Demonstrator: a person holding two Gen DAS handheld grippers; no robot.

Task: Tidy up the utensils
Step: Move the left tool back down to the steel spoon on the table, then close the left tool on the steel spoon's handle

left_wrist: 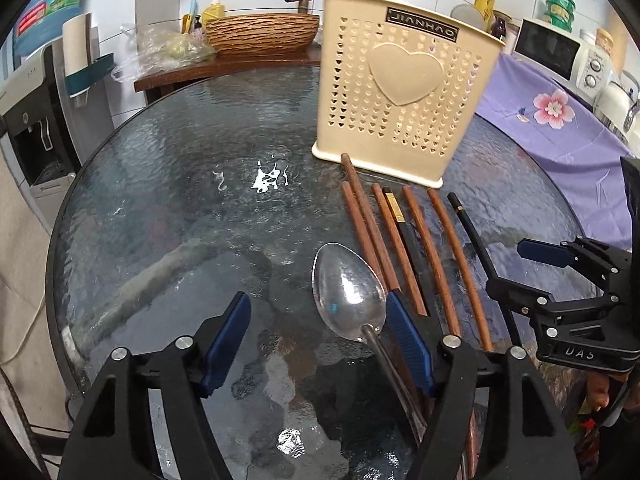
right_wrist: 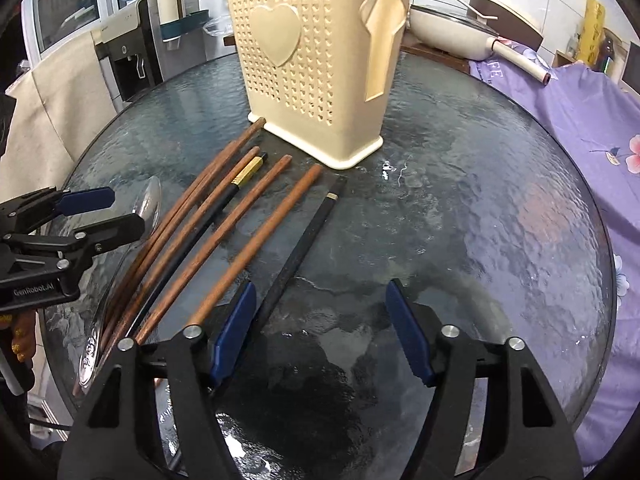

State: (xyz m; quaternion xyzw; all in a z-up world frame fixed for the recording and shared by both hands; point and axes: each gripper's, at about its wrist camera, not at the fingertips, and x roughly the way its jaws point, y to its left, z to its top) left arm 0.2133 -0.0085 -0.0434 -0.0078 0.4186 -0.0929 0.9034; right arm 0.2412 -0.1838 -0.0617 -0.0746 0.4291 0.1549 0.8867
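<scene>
Left gripper (left_wrist: 318, 336): jaws partly open over the glass table (left_wrist: 168, 184), spoon (left_wrist: 346, 296) bowl between them, ungripped. Right gripper (right_wrist: 320, 330): jaws partly open, empty, black chopstick (right_wrist: 298, 250) by its left pad. Wooden chopsticks (right_wrist: 224, 236) lie mid-frame; cream holder (right_wrist: 312, 60), upper centre, labelled "JIANHAO"; grippers marked "GenRobot.AI", "DAS".

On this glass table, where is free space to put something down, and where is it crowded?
Free: the glass table left of the spoon and utensil holder, and the stretch right of the rightmost black chopstick, toward the purple cloth. Crowded: the chopstick row in front of the holder.
</scene>
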